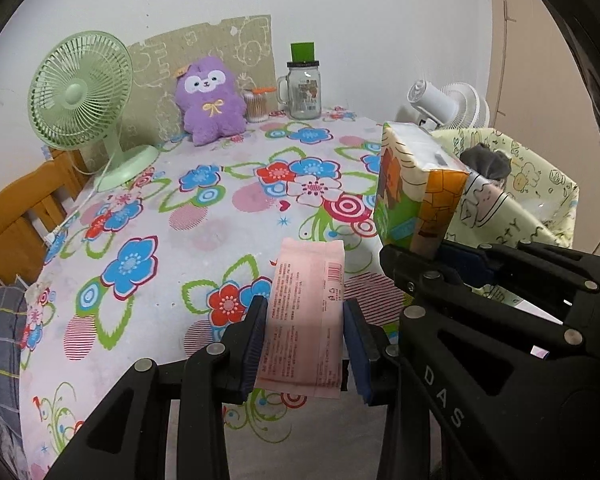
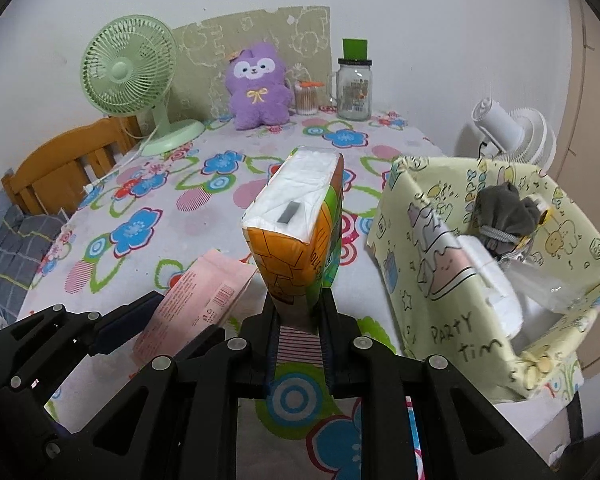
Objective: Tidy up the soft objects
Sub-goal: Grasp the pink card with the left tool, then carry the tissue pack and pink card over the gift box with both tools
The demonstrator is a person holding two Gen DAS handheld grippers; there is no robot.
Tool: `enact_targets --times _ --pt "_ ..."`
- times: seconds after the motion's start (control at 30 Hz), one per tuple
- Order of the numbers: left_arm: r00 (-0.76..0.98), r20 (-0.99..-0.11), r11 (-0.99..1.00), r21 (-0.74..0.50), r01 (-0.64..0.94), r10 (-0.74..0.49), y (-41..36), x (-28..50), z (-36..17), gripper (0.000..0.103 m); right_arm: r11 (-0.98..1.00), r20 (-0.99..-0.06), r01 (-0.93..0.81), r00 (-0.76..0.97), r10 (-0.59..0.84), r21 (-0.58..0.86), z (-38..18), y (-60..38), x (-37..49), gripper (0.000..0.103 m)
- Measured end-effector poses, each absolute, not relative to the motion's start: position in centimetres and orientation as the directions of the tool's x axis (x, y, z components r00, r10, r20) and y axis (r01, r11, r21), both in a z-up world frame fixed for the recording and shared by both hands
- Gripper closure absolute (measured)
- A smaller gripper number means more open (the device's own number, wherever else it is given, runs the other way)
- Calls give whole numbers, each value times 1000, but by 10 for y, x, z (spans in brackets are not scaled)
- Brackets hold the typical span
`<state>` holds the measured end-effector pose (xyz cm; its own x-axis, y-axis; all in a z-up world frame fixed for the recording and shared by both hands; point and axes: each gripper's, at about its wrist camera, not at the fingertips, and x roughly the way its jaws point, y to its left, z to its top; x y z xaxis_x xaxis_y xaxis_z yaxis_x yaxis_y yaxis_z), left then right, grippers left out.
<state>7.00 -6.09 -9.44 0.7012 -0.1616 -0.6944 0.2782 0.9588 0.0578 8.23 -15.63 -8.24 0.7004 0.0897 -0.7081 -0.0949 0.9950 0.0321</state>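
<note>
- Left claw (image 1: 305,334) grips a flat pink printed packet (image 1: 306,312), lifted above the floral-clothed desk (image 1: 172,208).
- Right claw (image 2: 298,334) pinches an orange-green tissue pack (image 2: 300,224).
- Right: yellow cartoon-print fabric bin (image 2: 424,240).
- Far edge: purple plush toy (image 2: 260,88).

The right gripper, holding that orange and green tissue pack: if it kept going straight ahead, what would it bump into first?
Probably the flowered tablecloth, since the right gripper tilts downward; the purple plush toy sits farther along, depth unclear.
</note>
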Motion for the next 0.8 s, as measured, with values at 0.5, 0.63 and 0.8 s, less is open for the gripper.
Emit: enact_targets --times 0.5,0.63,0.8 --pt "747 -649 964 79 253 -143 -75 53 -57 64 992 -663 -126 739 116 32 -43 -170 68 82" --pt "757 -638 966 81 247 -140 -79 51 -48 64 991 -652 -131 749 118 28 -32 -174 67 82" --pt "773 -621 967 90 238 -132 -87 49 -37 64 990 -636 -138 762 125 29 -20 -180 64 82"
